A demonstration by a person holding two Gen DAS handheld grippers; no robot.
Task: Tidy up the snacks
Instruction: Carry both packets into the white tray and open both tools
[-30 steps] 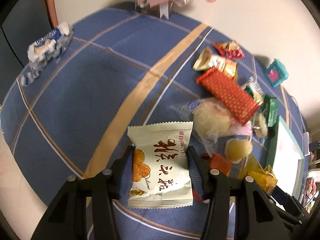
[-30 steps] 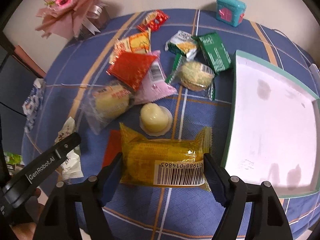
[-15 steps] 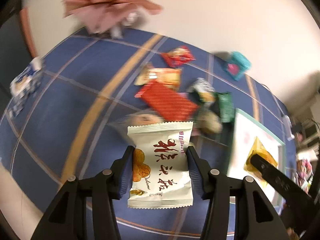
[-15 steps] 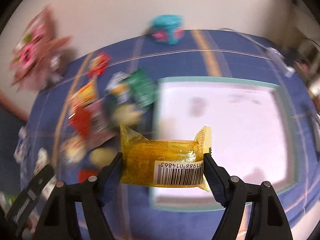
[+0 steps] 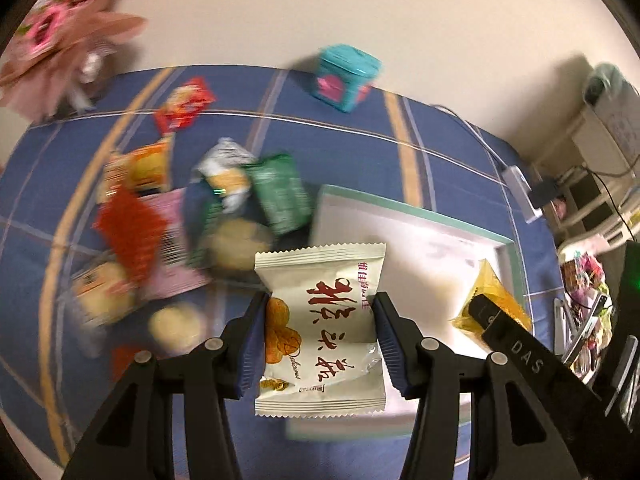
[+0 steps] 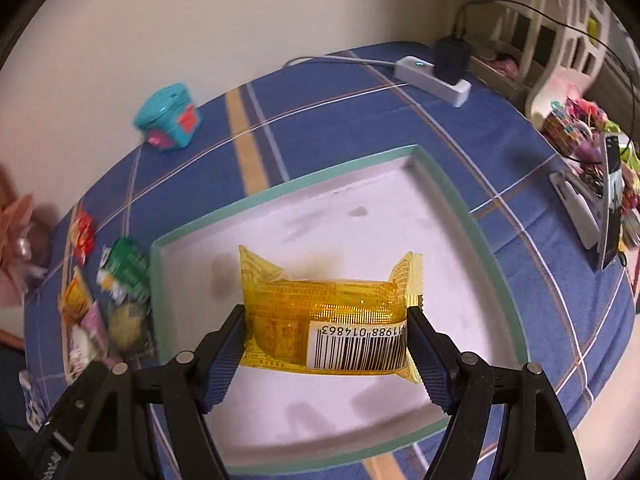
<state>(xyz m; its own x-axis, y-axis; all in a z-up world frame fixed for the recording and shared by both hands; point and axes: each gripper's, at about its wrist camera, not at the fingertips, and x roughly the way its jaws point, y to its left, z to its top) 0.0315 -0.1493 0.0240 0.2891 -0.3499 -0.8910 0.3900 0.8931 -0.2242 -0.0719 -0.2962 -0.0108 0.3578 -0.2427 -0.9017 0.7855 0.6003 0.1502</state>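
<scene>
The left gripper [image 5: 320,344] was clenched on a white packet [image 5: 322,328], held over the near-left edge of the tray [image 5: 404,210]. The right gripper [image 6: 326,344] was clenched on a yellow packet [image 6: 320,312], held above the tray's white floor [image 6: 360,232]. In both views the tray floor showed bare, so no snack appeared to have been placed yet; both packets were mid-carry, unreleased. A loose pile [image 5: 192,216] of packets remained on the blue tabletop [image 5: 348,136], at 9 o'clock of the tray. A red packet [image 5: 184,104] lay apart at 11 o'clock. Judged progress: early; two deposits pending, the pile left to sort.
</scene>
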